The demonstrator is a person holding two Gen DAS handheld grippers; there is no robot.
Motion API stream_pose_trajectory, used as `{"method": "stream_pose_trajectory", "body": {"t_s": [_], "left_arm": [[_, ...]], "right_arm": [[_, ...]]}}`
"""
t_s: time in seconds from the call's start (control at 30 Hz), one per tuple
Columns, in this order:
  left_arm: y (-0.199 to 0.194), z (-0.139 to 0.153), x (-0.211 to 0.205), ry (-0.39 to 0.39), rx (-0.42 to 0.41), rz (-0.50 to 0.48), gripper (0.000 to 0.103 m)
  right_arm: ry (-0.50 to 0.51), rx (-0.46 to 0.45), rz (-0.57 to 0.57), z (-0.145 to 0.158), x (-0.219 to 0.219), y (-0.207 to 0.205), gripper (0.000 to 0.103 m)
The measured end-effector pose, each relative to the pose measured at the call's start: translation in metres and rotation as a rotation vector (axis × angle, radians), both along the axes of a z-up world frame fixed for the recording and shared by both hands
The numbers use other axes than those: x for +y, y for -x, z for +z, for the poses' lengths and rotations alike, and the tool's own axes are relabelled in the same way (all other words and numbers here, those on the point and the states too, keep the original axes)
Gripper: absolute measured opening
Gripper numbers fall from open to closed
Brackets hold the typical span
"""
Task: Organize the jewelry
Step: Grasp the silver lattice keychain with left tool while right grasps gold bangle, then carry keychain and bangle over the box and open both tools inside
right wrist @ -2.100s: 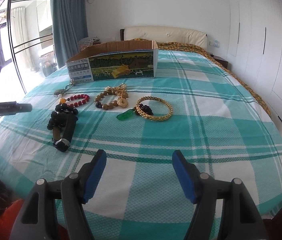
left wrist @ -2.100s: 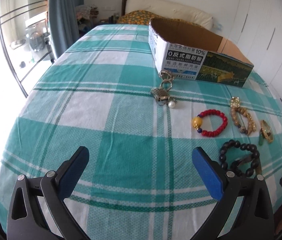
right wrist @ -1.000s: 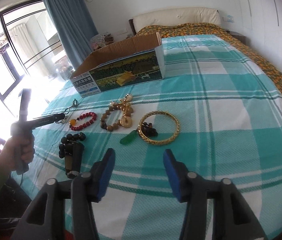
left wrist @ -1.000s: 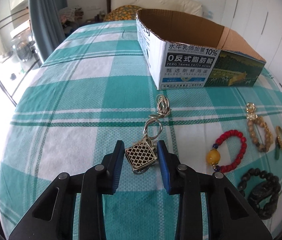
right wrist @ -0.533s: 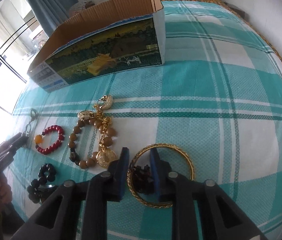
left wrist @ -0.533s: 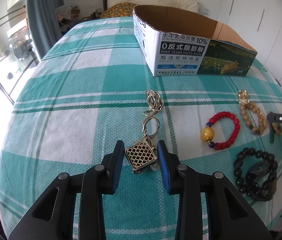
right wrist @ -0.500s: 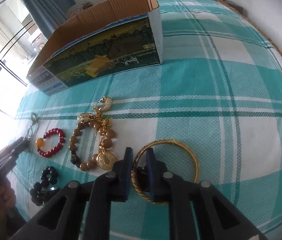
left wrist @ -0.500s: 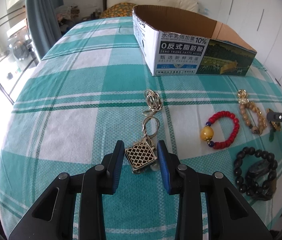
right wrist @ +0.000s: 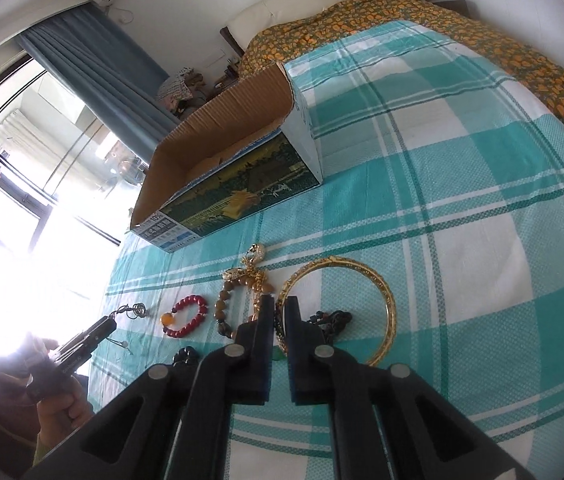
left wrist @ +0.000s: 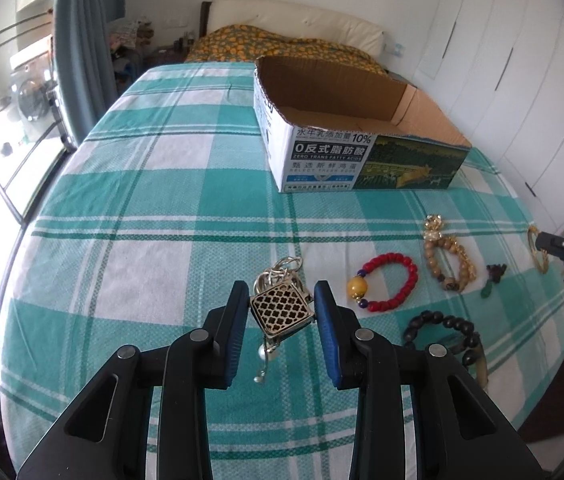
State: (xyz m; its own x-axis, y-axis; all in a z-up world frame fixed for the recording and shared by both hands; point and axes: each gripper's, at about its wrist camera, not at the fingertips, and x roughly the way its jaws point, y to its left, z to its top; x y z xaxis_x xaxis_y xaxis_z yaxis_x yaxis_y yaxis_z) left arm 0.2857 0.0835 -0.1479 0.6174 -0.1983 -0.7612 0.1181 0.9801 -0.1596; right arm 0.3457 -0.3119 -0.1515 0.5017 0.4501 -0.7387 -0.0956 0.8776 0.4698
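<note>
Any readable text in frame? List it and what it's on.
All on the cardboard box, end panel:
"10%", after Chinese characters too small to read for certain
"0反式脂肪酸"
"ZERO TRANS FATTY ACIDS"
"SELECT FRESH FOOD", faint, with the Chinese line above it unclear
Fine print along the panel's bottom: too small to read.
Right gripper body: white lettering, cut off and blurred.

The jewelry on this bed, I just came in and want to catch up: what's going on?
A person with a gripper in each hand is sorting it. The left gripper is shut on a square gold filigree charm, lifted with its chain dangling. The right gripper is shut on the rim of a gold bangle. The open cardboard box holds no jewelry that I can see. Red, tan and black bead bracelets lie on the teal plaid sheet.
</note>
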Motion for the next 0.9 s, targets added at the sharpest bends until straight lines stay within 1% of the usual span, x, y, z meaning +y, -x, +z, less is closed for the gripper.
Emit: {"method": "stream_pose_trajectory", "body": {"t_s": [0.13,0.23,0.43,0.57,0.9], "left_arm": [[0.003,0.007,-0.001,0.016,0.001,-0.007,0.033],[0.005,0.015,-0.002,0.013,0.0,-0.015,0.033],[0.009,0.031,0.0,0.032,-0.025,-0.01,0.033],[0.008,0.038,0.001,0.048,-0.026,-0.009,0.033],[0.008,0.057,-0.003,0.063,-0.042,-0.035,0.033]], "right_arm": [[0.081,-0.036,0.035,0.01,0.011,0.011,0.006],[0.113,-0.058,0.063,0.017,0.015,0.019,0.006],[0.147,-0.071,0.101,0.022,0.022,0.025,0.006],[0.156,-0.078,0.118,0.024,0.026,0.027,0.006],[0.182,-0.078,0.167,0.027,0.041,0.029,0.006]]}}
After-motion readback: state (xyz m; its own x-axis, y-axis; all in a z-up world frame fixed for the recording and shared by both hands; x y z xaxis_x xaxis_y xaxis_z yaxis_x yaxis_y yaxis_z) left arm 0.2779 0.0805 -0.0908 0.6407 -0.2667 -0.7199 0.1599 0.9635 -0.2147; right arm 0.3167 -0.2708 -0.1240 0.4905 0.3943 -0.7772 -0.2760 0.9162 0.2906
